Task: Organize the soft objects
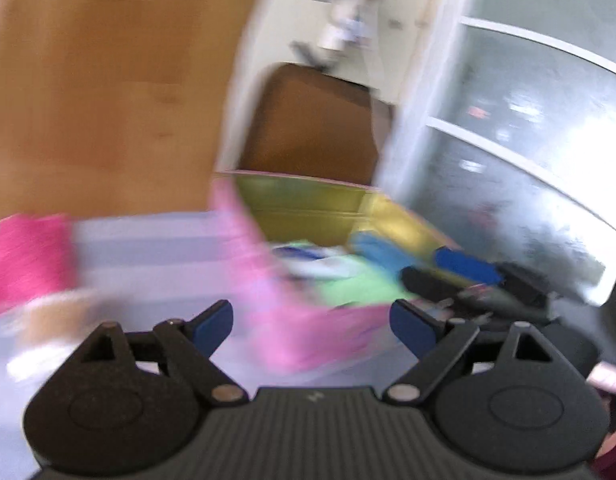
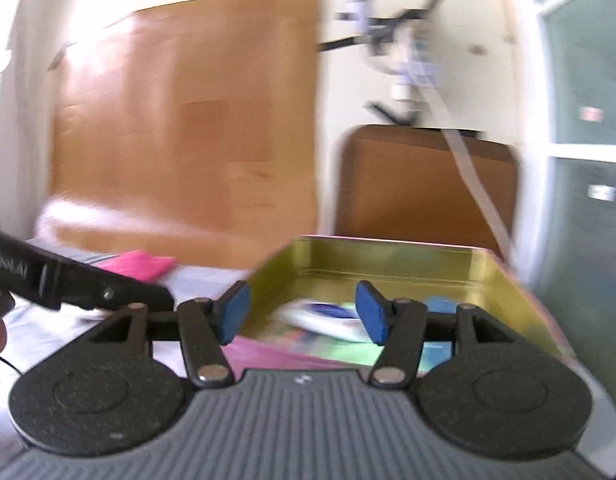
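Both views are motion-blurred. An open tin box with a pink outside and gold inside (image 1: 308, 204) (image 2: 387, 256) holds several soft cloths, green (image 1: 355, 288), blue (image 1: 379, 252) and white (image 2: 327, 320). My left gripper (image 1: 311, 322) is open and empty, just in front of the box's near pink wall (image 1: 292, 320). My right gripper (image 2: 304, 314) is open and empty, over the box's near edge; it also shows in the left wrist view (image 1: 467, 276) at the box's right side. A folded magenta cloth (image 1: 28, 256) (image 2: 136, 264) lies on the table left of the box.
The table has a pale striped cover (image 1: 148, 248). Behind stand a large wooden board (image 2: 188, 140), a brown chair back (image 2: 423, 184) and a cream wall. A frosted glass door (image 1: 527, 140) is at the right. The left gripper's body (image 2: 68, 276) reaches in from the left.
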A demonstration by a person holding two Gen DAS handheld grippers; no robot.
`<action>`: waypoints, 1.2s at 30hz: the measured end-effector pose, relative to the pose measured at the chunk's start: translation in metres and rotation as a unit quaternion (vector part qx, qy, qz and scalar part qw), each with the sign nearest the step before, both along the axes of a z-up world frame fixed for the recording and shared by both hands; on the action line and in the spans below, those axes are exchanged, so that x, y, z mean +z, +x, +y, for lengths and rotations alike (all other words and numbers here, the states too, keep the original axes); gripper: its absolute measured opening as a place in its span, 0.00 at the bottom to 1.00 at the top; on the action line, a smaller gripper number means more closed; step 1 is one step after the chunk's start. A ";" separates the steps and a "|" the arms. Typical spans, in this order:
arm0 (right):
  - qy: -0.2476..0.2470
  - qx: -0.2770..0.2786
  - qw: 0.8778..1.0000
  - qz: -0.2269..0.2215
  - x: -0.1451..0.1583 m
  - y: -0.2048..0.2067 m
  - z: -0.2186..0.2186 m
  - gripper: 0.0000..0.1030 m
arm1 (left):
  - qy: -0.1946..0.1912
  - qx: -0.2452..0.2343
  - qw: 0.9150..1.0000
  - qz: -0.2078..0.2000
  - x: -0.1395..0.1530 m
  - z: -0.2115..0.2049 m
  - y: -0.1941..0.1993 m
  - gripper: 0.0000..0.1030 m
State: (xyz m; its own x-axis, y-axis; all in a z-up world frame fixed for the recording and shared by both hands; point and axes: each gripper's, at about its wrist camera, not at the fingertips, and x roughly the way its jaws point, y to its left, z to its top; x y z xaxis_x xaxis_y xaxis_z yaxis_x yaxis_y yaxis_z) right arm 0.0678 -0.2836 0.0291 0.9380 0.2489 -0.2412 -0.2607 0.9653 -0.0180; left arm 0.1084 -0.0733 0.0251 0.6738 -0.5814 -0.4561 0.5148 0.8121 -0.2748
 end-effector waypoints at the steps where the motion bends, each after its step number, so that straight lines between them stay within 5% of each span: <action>1: -0.001 0.019 1.000 0.006 0.000 0.002 0.012 0.60 | 0.003 0.026 1.000 0.004 -0.005 0.023 -0.004 0.86; 5: -0.005 0.090 0.995 0.044 -0.006 0.017 0.064 0.58 | 0.008 0.140 0.990 0.034 -0.026 0.107 -0.006 0.86; 10: -0.015 0.160 0.983 0.084 -0.006 0.053 0.134 0.49 | 0.071 0.298 0.952 0.029 -0.048 0.185 0.001 0.86; 12: -0.016 0.169 0.980 0.104 -0.003 0.079 0.162 0.49 | 0.067 0.331 0.941 0.025 -0.054 0.203 0.005 0.85; 16: -0.028 0.168 0.973 0.155 -0.006 0.139 0.213 0.49 | -0.004 0.333 0.943 0.013 -0.051 0.223 -0.002 0.86; 22: -0.069 0.130 0.959 0.241 -0.035 0.204 0.263 0.48 | 0.024 0.319 0.947 -0.023 -0.047 0.207 -0.012 0.86; 23: -0.073 0.129 0.958 0.247 -0.040 0.207 0.264 0.28 | 0.029 0.316 0.948 -0.027 -0.046 0.205 -0.014 0.87; 25: -0.083 0.128 0.961 0.231 -0.039 0.201 0.267 0.10 | 0.029 0.313 0.949 -0.030 -0.045 0.203 -0.014 0.87; 31: -0.070 0.133 0.980 0.132 0.002 0.164 0.262 0.08 | -0.010 0.319 0.948 -0.010 -0.048 0.219 -0.011 0.88; 36: -0.037 0.163 0.984 0.066 0.044 0.122 0.243 0.08 | -0.049 0.330 0.943 0.002 -0.050 0.233 -0.012 0.90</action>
